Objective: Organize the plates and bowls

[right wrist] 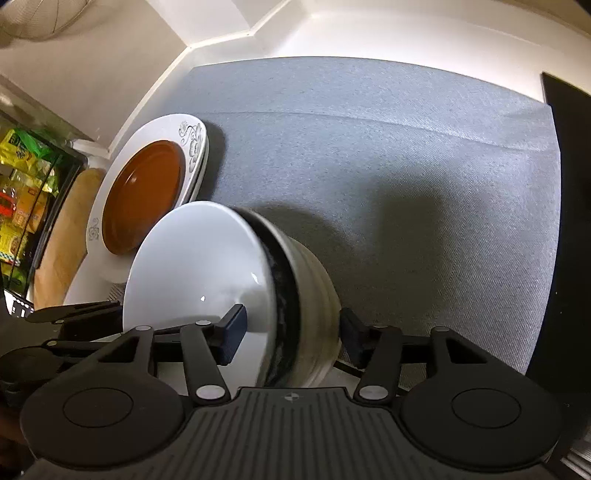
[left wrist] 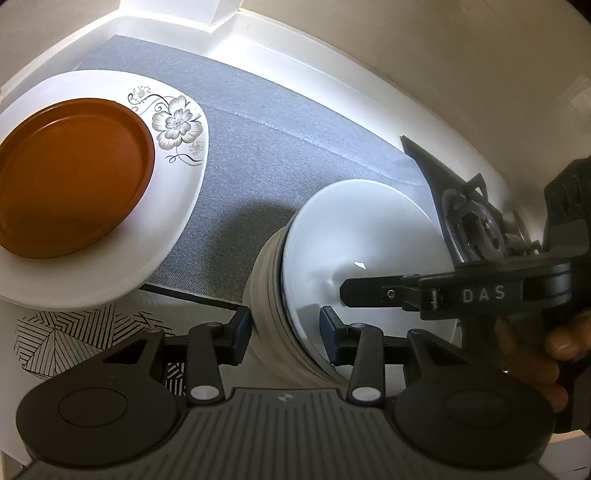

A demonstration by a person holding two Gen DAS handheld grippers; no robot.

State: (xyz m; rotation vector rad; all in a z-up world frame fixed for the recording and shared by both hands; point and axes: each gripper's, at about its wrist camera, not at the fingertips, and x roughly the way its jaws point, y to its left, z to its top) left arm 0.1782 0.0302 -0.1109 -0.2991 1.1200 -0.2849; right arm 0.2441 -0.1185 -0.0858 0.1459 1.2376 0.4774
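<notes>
Nearest, left tongs [left wrist: 286, 334]: the pads straddle the rim of the stacked bowls, one pad outside the ribbed wall, one inside the white bowl; they look pressed on the wall, pinching the stack.
Nearest, right tongs [right wrist: 291, 338]: spread wide over the same stack, one pad inside the white bowl, the other standing clear of the ribbed wall; nothing is gripped.
Stacked bowls [left wrist: 343, 280]: a white bowl [right wrist: 199, 266] nests in a ribbed cream bowl [right wrist: 314, 295] with a dark inner band; the pair sits at the near edge of the grey mat [right wrist: 388, 166], tilted as the fisheye shows it.
Handling: glazed ceramic, I judge, so stiff, fairly heavy for its size, slick and breakable; the inner bowl may slide or rattle if the stack tips.
Where to take hold: across the rim and wall, deep enough to catch both bowls, keeping the stack level.
Further left: an orange plate [left wrist: 70, 177] lies on a white floral plate [left wrist: 177, 125], which seems to top another plate; this pile is well apart from the bowls.
Far: the mat runs back to the white bench [right wrist: 332, 33] edge and wall.
Right side: a person's hand [left wrist: 532, 350] holds the right tool.
</notes>
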